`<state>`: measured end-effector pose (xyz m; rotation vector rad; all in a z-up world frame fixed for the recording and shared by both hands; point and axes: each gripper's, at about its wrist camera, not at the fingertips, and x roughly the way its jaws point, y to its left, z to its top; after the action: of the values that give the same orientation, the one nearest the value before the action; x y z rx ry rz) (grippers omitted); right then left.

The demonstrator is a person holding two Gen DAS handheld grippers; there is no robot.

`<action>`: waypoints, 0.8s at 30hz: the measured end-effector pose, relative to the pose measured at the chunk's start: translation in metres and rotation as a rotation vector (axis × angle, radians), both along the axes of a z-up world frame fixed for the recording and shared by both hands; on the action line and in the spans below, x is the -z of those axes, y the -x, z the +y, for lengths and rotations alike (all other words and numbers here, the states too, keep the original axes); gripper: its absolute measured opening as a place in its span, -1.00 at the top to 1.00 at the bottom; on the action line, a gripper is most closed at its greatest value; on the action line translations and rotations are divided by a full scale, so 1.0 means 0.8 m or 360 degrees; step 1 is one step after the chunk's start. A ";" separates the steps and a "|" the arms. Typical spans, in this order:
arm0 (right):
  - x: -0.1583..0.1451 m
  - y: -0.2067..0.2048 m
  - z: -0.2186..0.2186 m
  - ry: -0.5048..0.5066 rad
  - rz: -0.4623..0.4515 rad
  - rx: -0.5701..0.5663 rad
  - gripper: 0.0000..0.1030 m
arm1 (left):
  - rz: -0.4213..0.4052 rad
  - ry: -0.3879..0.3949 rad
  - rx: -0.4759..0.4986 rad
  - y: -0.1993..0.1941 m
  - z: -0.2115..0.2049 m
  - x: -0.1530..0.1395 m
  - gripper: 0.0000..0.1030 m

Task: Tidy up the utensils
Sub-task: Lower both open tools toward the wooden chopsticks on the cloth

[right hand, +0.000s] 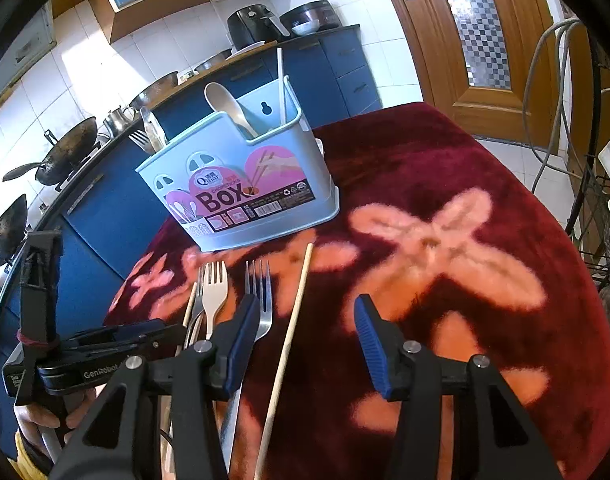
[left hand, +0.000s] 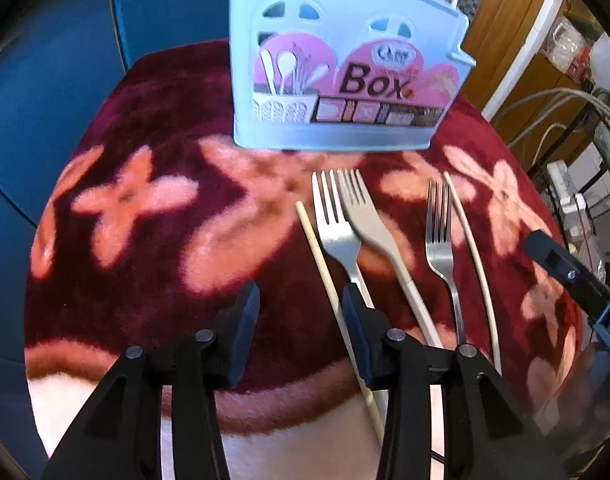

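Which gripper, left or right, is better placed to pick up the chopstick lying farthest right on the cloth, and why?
Right. The right gripper is open with the rightmost chopstick lying between its fingers. The left gripper is open over bare cloth, beside the other chopstick.

I see a round table under a dark red floral cloth; a pale blue utensil box stands at its far side; nearer me lie three forks side by side, flanked by two chopsticks, all pointing toward the box.
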<state>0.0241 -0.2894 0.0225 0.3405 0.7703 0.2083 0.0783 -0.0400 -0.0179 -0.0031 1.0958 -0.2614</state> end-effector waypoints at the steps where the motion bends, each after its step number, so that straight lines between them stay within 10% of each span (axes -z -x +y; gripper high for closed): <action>1: 0.000 0.000 0.000 0.0000 0.0001 -0.0001 -0.02 | -0.0003 -0.0008 0.0001 0.000 -0.001 0.000 0.14; 18: 0.009 -0.014 0.027 0.0142 0.0168 -0.0213 -0.01 | 0.0103 0.0184 -0.0006 -0.003 0.026 -0.003 0.84; 24: 0.021 -0.043 0.032 0.0202 0.0386 -0.0260 0.31 | 0.0171 0.0207 0.0037 -0.009 0.026 0.003 0.84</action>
<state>0.0588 -0.2636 0.0055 0.1842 1.0476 0.2733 0.0858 -0.0190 -0.0203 -0.1215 1.1842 -0.3563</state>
